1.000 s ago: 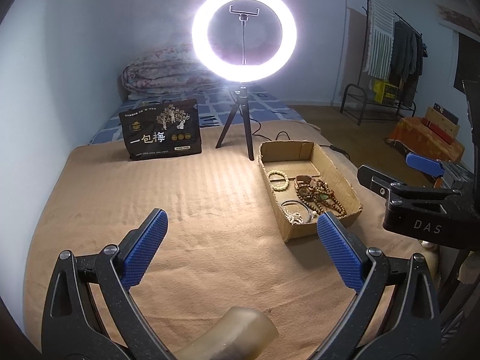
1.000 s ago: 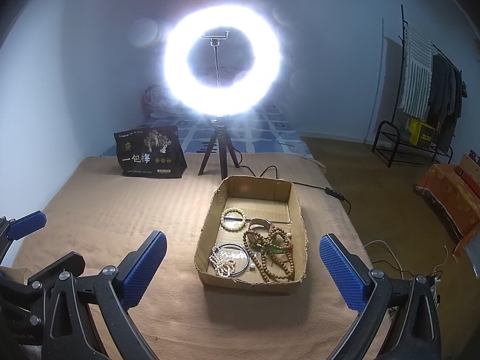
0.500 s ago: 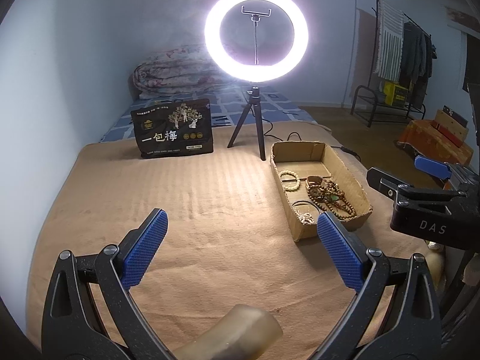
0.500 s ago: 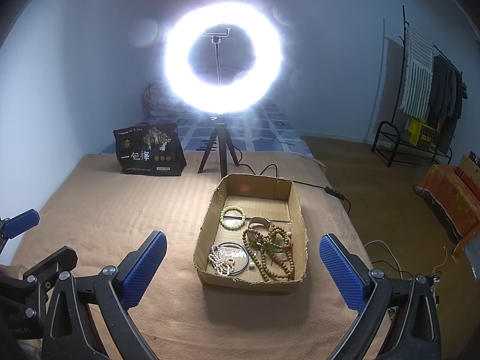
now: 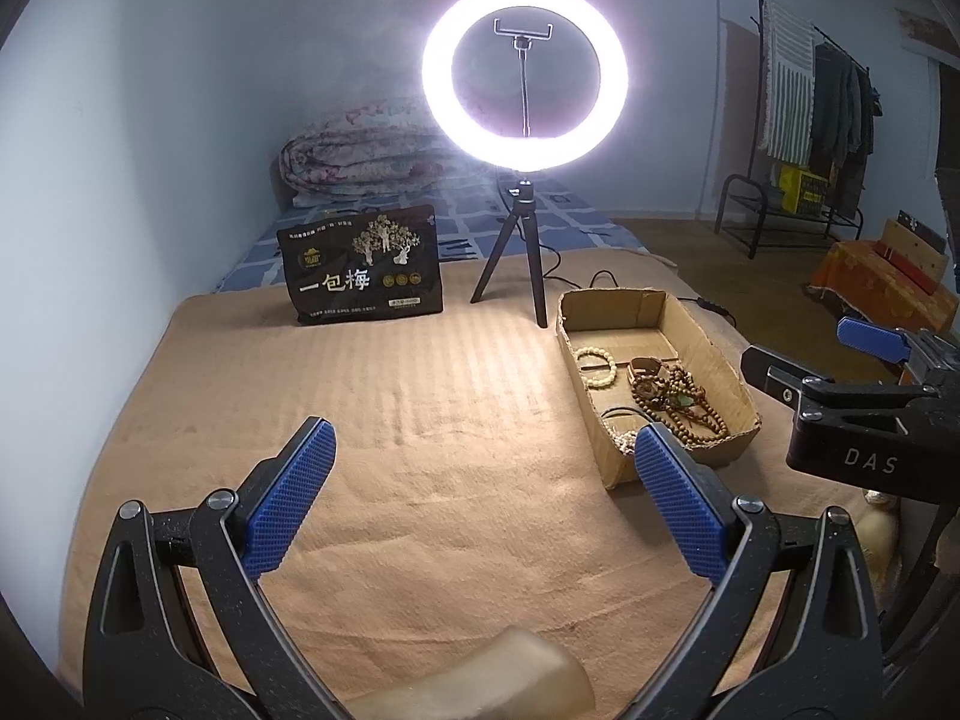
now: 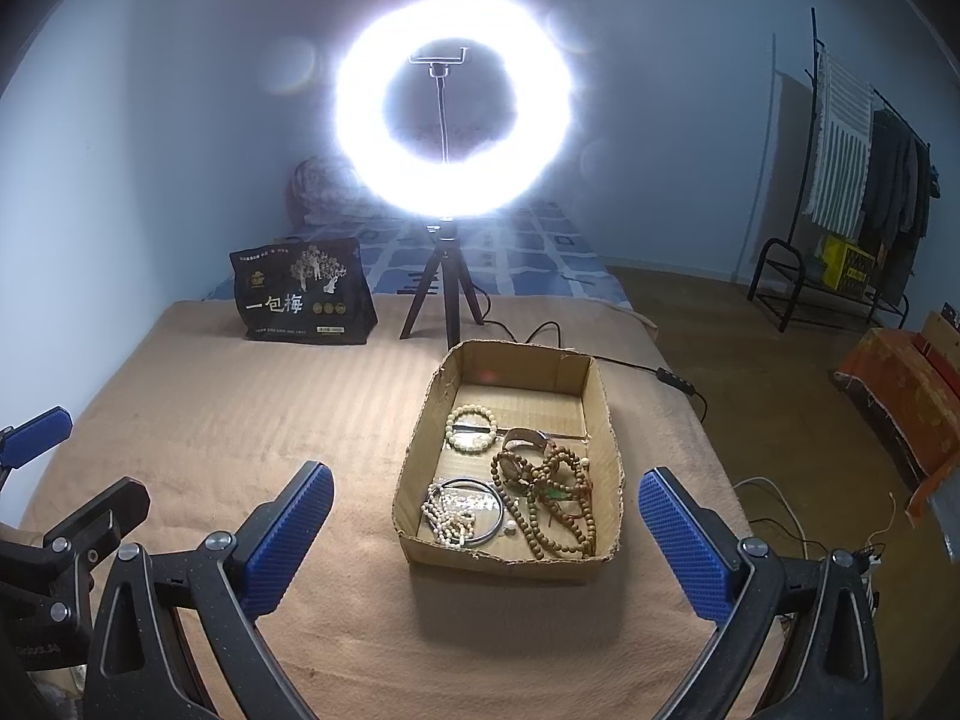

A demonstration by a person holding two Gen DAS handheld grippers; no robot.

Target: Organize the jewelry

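An open cardboard box [image 6: 612, 444] [image 5: 729, 375] sits on the tan blanket and holds jewelry: a pale bead bracelet [image 6: 472, 429], brown wooden bead strands [image 6: 555, 495], a metal bangle with white pearls [image 6: 462, 510] and a watch [image 6: 525, 441]. My right gripper [image 6: 486, 531] is open and empty, hovering just in front of the box. My left gripper [image 5: 483, 498] is open and empty over the bare blanket, left of the box. The right gripper's body also shows in the left wrist view [image 5: 864, 414].
A lit ring light on a small tripod [image 6: 444, 300] stands behind the box, its cable [image 6: 660, 372] trailing right. A black snack bag [image 6: 303, 294] stands at the back left. A folded quilt [image 5: 366, 156] lies against the wall. A clothes rack [image 6: 852, 180] stands far right.
The left wrist view has shifted, so the box and ring light sit further right in it. The right gripper has drifted slightly closer to the box. Both stay open.
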